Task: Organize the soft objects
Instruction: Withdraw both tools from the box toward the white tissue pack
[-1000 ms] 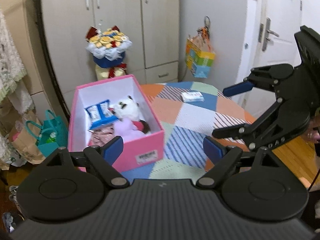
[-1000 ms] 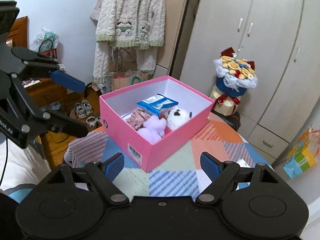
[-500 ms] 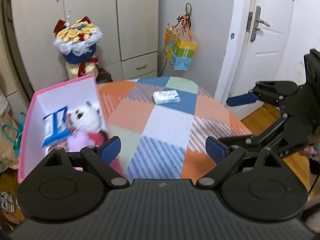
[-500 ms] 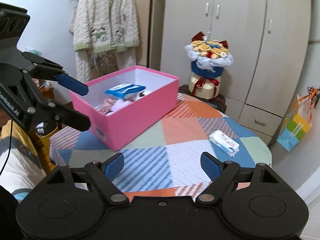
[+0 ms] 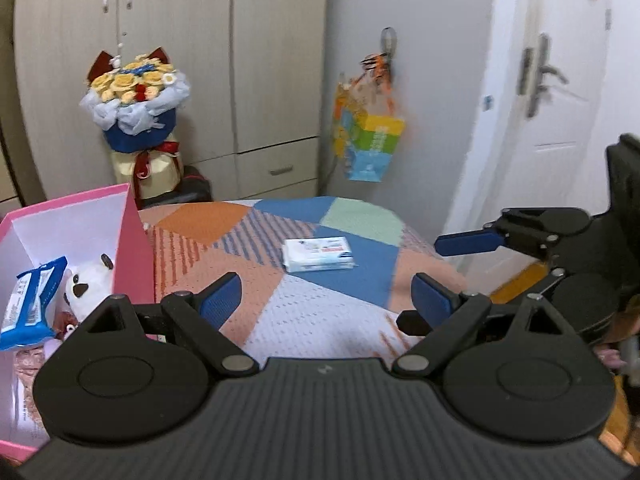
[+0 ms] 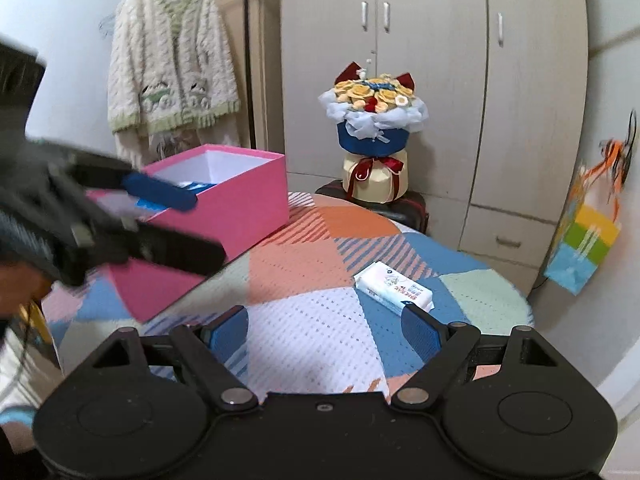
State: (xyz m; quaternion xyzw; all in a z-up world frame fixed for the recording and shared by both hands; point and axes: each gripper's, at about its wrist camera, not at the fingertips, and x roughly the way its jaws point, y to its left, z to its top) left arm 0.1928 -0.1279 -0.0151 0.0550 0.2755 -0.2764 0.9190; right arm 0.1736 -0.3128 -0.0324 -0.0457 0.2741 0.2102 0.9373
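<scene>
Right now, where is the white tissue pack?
The tissue pack lies flat on the patchwork tablecloth, out past the pink box toward the table's far right, untouched by either gripper.

Black hand-held gripper (image 5: 326,300) w/ blue pads, silver screws

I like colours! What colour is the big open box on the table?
Pink cardboard box, white inside; right wrist view.
</scene>
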